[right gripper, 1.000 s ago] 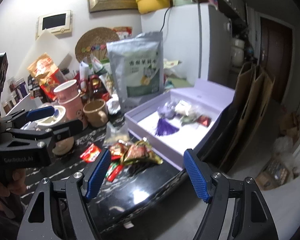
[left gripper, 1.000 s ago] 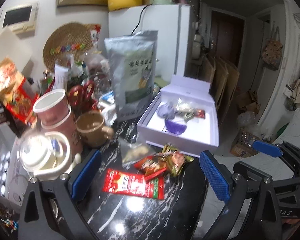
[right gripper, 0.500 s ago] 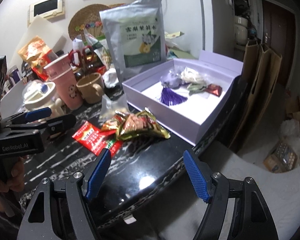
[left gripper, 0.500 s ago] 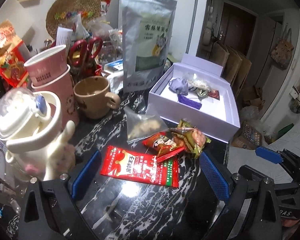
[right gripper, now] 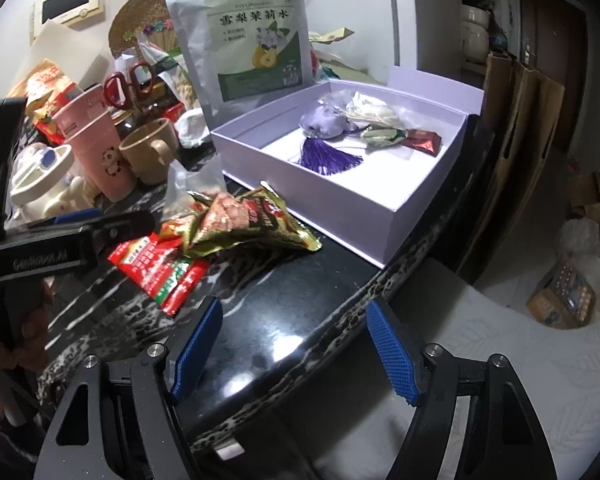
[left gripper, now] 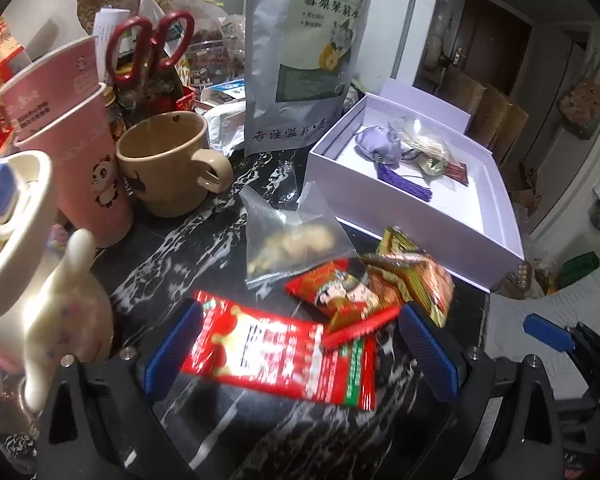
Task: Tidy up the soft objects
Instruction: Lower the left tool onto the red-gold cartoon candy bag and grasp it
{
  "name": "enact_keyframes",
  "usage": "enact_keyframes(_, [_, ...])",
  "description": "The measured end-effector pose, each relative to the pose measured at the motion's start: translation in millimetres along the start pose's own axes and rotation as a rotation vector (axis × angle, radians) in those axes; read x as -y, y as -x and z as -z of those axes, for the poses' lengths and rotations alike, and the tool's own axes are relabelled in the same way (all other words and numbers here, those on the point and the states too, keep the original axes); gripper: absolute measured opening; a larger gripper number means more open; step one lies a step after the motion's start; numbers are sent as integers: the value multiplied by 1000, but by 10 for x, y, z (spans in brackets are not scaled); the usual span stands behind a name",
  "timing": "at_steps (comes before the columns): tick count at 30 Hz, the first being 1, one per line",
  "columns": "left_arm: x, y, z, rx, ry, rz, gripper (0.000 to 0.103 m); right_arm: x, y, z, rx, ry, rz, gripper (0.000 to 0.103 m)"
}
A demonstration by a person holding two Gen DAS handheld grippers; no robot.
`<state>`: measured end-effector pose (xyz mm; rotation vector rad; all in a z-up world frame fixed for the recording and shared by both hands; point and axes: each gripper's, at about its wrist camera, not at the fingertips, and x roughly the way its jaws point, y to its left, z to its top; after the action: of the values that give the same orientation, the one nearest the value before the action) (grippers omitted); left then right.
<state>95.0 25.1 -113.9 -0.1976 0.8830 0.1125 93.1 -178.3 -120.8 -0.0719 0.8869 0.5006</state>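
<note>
Both grippers dropped in closer to the table — left gripper (left gripper: 296,350) now has its open jaws straddling the red snack packet (left gripper: 276,354), right gripper (right gripper: 296,356) lower over the black marble tabletop (right gripper: 268,320).

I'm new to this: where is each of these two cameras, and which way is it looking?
Left wrist view: sits on the left gripper, angled down at a long red snack packet on the black marble table; its blue-padded fingers show, jaws open.
Right wrist view: sits on the right gripper, angled down over the table edge; its open fingers and the left gripper show.
Both share the open lilac gift box and tall silver pouch.
</note>
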Motion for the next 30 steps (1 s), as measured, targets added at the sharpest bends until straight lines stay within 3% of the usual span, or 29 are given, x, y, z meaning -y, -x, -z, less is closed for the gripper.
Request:
enact_keyframes(6, [25,-293,-113,-45,30,-29,99,56,-73,-66,3,25,19,76])
enact_keyframes(8, [26,-370,-137,-52,31,-52,95,88,-106,-99,2,24,19,76])
enact_keyframes(17, [83,-575,-67,-114,-15,-40,62,209,-214,-161,-16,-4,12,76])
enact_keyframes(19, [119,-580,-65,-112,-39,-32,42,215,-217,-167,-18,-10,7,76])
enact_keyframes(20, [134,-579,-69,-113,-46,-19,37,214,-214,-168,-17,-11,6,76])
enact_keyframes(24, [142,-515,-74,-108,-38,11,34,190,-197,-166,-17,-6,10,76])
enact_keyframes(30, [32,-143,12,-73,-10,-8,34,102,-98,-177,7,13,0,76])
